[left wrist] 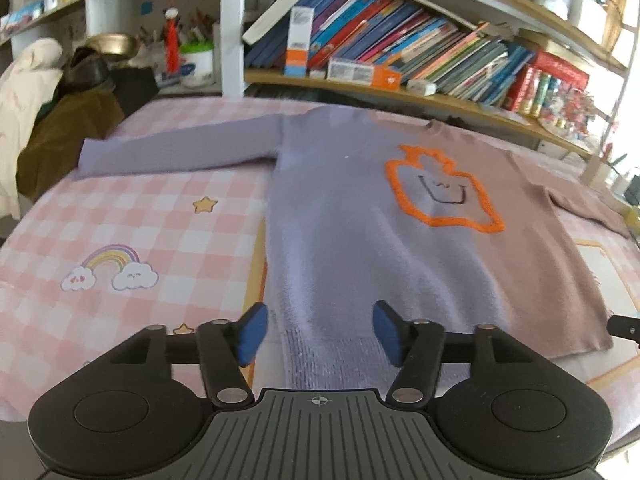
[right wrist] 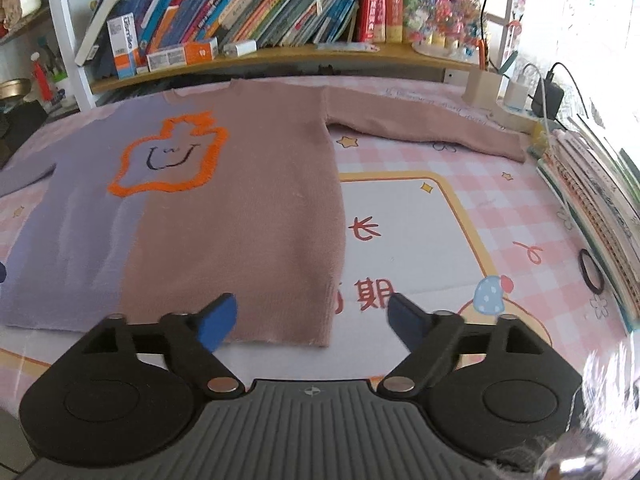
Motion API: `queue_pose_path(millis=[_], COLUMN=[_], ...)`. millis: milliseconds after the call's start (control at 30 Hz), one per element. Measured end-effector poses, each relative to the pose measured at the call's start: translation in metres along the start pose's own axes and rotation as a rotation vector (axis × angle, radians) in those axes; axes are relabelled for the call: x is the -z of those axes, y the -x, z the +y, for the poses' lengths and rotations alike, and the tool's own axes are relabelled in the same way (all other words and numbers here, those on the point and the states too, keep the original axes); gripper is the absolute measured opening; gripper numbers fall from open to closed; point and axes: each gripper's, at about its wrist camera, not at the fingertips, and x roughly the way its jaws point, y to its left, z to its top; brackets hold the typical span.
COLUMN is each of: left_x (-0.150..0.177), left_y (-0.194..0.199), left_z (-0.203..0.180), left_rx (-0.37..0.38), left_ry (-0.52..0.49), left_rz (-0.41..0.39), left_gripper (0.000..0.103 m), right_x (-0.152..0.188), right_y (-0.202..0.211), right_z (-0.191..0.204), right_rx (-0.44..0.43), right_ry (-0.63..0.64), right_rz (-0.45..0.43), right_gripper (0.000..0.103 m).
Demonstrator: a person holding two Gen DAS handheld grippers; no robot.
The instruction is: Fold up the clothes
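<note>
- Left gripper (left wrist: 320, 334): jaws spread wide, holding nothing, poised over the lilac hem of the sweater (left wrist: 360, 240).
- Right gripper (right wrist: 312, 322): jaws likewise released, straddling the brown hem corner.
- Sweater: half lilac, half brown, orange outline on the chest; lies flat, front up, sleeves out, on the counter (right wrist: 420, 216) with its pink checked cover.
- Bookshelf (right wrist: 280, 54): behind the counter, crowded with leaning books.

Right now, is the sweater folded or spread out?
Spread flat: the sweater lies face up on the tablecloth, both sleeves out sideways, no fold made.
</note>
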Motion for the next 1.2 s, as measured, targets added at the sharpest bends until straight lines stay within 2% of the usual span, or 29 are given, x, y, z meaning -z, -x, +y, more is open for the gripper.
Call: queue_pose_path(millis=[67, 133, 200, 300, 400, 567, 667, 967, 1200], left_x=[0.002, 0.005, 0.009, 0.012, 0.016, 0.019, 0.019, 0.012, 0.018], left_y=[0.006, 0.011, 0.016, 0.021, 0.024, 0.025, 0.023, 0.019, 0.017], left_z=[-0.002, -0.004, -0.005, -0.003, 0.0, -0.003, -0.012, -0.041, -0.054], left_rx=[0.006, 0.007, -0.001, -0.005, 0.002, 0.023, 0.031, 0.011, -0.021], left_ry=[-0.02, -0.052, -0.083, -0.106, -0.114, -0.119, -0.12, -0.117, -0.107], left_rz=[-0.01, -0.016, -0.022, -0.026, -0.023, -0.017, -0.018, -0.018, 0.001], left_gripper=[0.069, 0.076, 0.088, 0.092, 0.094, 0.095, 0.095, 0.095, 0.096], right_x=[0.005, 0.01, 0.015, 0.022, 0.028, 0.034, 0.033, 0.014, 0.009], right_y=[0.005, 0.01, 0.014, 0.021, 0.026, 0.032, 0.034, 0.027, 0.013], right_z=[0.006, 0.011, 0.017, 0.023, 0.028, 0.032, 0.03, 0.008, -0.007], right_rx=[0.004, 0.01, 0.013, 0.02, 0.033, 0.035, 0.035, 0.006, -0.028], right_ry=[0.001, 0.003, 0.001, -0.004, -0.016, -0.002, 0.019, 0.06, 0.06], right_rz=[-0.006, -0.009, -0.016, -0.034, -0.054, -0.067, -0.079, -0.103, -0.079], right_gripper=[0.086, 0.087, 0.087, 0.088, 0.094, 0.094, 0.099, 0.101, 0.101])
